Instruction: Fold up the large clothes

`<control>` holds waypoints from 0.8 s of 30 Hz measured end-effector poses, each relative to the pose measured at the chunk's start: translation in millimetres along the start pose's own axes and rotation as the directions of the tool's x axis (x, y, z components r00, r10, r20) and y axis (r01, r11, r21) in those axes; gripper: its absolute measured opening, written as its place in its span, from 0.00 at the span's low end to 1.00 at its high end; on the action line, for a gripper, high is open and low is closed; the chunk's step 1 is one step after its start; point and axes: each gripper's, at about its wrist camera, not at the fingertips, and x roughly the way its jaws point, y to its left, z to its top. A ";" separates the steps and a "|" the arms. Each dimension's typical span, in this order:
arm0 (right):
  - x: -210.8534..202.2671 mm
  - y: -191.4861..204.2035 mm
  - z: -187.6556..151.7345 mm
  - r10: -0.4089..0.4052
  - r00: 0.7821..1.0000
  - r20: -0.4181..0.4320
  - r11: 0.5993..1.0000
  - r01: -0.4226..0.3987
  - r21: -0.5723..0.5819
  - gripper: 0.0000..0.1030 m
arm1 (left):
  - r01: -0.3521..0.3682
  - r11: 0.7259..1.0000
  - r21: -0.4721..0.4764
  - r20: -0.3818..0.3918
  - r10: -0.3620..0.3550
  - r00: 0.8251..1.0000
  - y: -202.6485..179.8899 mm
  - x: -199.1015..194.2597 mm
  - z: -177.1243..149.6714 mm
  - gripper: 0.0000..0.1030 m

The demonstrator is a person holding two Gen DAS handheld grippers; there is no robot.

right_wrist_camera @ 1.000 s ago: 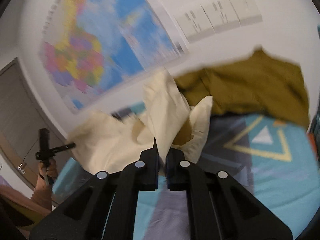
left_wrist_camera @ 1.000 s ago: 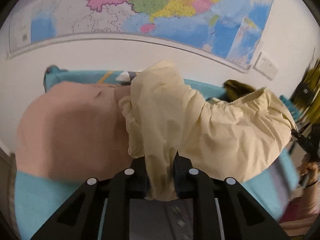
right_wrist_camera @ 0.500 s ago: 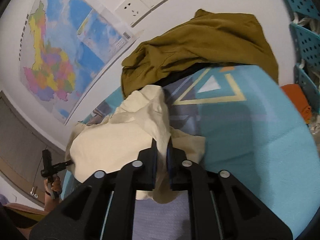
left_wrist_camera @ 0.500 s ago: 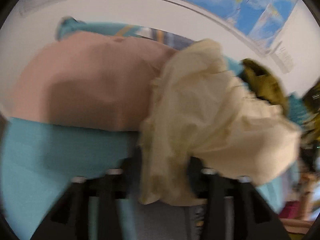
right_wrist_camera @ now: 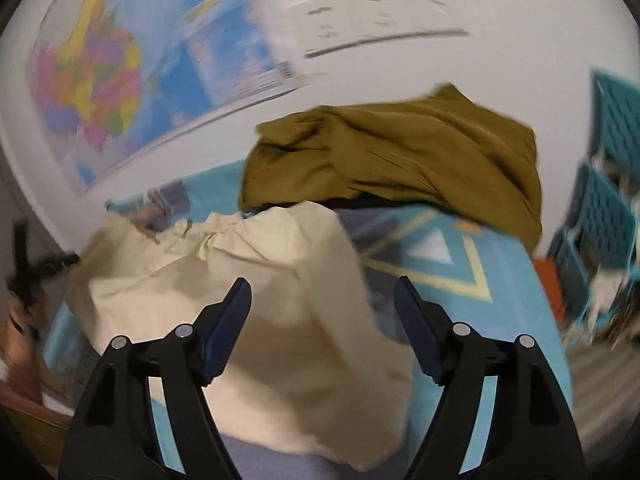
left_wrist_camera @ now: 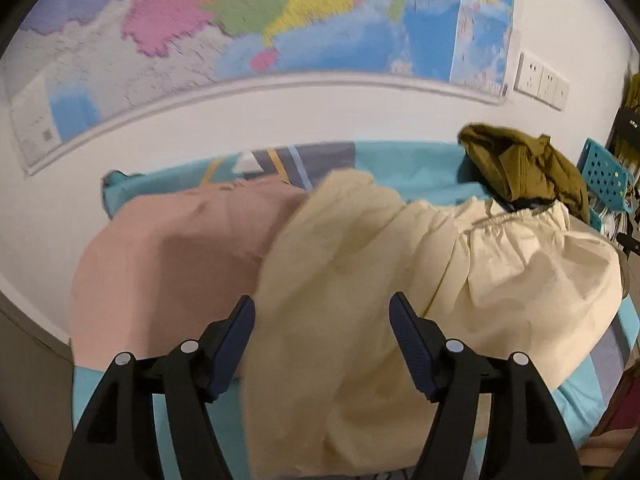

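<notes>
A cream garment (left_wrist_camera: 360, 280) with a gathered waistband lies bunched on the teal bed sheet (left_wrist_camera: 400, 168). It partly overlaps a pink garment (left_wrist_camera: 172, 264) to its left. My left gripper (left_wrist_camera: 322, 312) is just above its near edge. Its jaws are opening, and the cloth lies between them without the pads pressing it. In the right wrist view the cream garment (right_wrist_camera: 240, 280) spreads under my right gripper (right_wrist_camera: 322, 300). Those jaws are opening too, with the cloth below them and loose. Motion blur softens both views.
A crumpled olive garment (right_wrist_camera: 400, 152) sits at the back of the bed against the white wall, under a map (left_wrist_camera: 280, 20) and wall sockets (left_wrist_camera: 540, 84). Blue perforated crates (right_wrist_camera: 608, 200) stand to the right. The patterned sheet (right_wrist_camera: 460, 272) lies bare right of the cream garment.
Both grippers went from shut on the cream garment to wide apart, letting it go. The cloth dropped from a lifted bunch into a heap on the bed.
</notes>
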 end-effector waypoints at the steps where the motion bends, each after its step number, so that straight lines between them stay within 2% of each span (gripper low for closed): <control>1: -9.4 -9.9 -8.8 0.023 1.000 0.014 0.999 -0.024 0.035 0.71 | 0.010 1.000 0.006 -0.003 -0.010 1.000 -2.4 2.1 -3.4 0.65; 3: -27.1 -24.2 -31.5 0.058 0.998 0.028 0.996 -0.060 0.066 0.70 | 0.035 0.999 0.021 -0.003 -0.034 0.999 -8.9 5.2 -9.2 0.65; 6: -36.8 -31.0 -64.0 0.069 0.997 -0.016 0.996 -0.068 0.060 0.62 | 0.029 0.999 0.041 -0.020 -0.028 0.999 -16.2 15.4 -14.3 0.65; 7: -34.9 -31.9 -73.7 0.061 0.997 -0.037 0.997 -0.059 0.051 0.49 | 0.014 0.999 0.044 -0.028 -0.013 1.000 -17.3 20.8 -15.5 0.65; 8: -32.3 -33.4 -78.2 0.059 0.997 -0.052 0.997 -0.056 0.054 0.27 | -0.004 0.999 0.047 -0.031 0.005 1.000 -17.8 25.0 -16.1 0.65; 10: -24.2 -36.9 -81.3 0.036 0.996 -0.081 0.998 -0.033 0.045 0.09 | -0.018 0.999 0.039 -0.042 0.020 0.999 -16.1 32.5 -16.9 0.65; 11: -24.5 -35.4 -77.5 0.019 0.997 -0.070 0.999 -0.017 0.032 0.06 | -0.025 0.999 0.033 -0.046 0.027 0.999 -14.9 34.9 -16.2 0.65; 14: -42.5 -31.0 -56.3 -0.023 0.999 0.027 1.000 0.023 -0.003 0.04 | -0.051 0.999 0.018 -0.071 0.052 0.996 -9.7 41.1 -16.4 0.63; 16: -54.8 -38.8 -44.0 -0.047 0.994 0.100 0.998 0.044 0.034 0.00 | -0.065 0.998 0.010 -0.082 0.066 0.994 -7.2 42.9 -18.3 0.63; 18: -43.8 -53.8 -45.8 -0.029 0.998 0.063 0.997 0.024 0.079 0.00 | -0.059 0.998 0.000 -0.085 0.059 0.995 -5.1 45.4 -21.5 0.63; 20: -21.5 -59.0 -54.4 -0.086 0.996 -0.020 0.993 0.087 0.079 0.01 | -0.067 0.998 -0.004 -0.085 0.066 0.994 -6.1 45.7 -22.4 0.63; 21: -19.2 -60.9 -54.7 -0.093 0.995 -0.025 0.991 0.095 0.089 0.03 | -0.079 0.997 0.012 -0.080 0.080 0.994 -9.0 44.1 -22.2 0.63; 23: -21.8 -67.9 -50.8 -0.091 0.996 -0.017 0.983 0.093 0.159 0.19 | -0.082 0.996 0.019 -0.075 0.083 0.994 -13.0 40.7 -20.7 0.63; 24: -30.4 -62.8 -44.1 -0.129 0.991 0.028 0.981 0.123 0.149 0.20 | -0.067 0.998 0.020 -0.066 0.068 0.995 -14.6 36.8 -19.7 0.63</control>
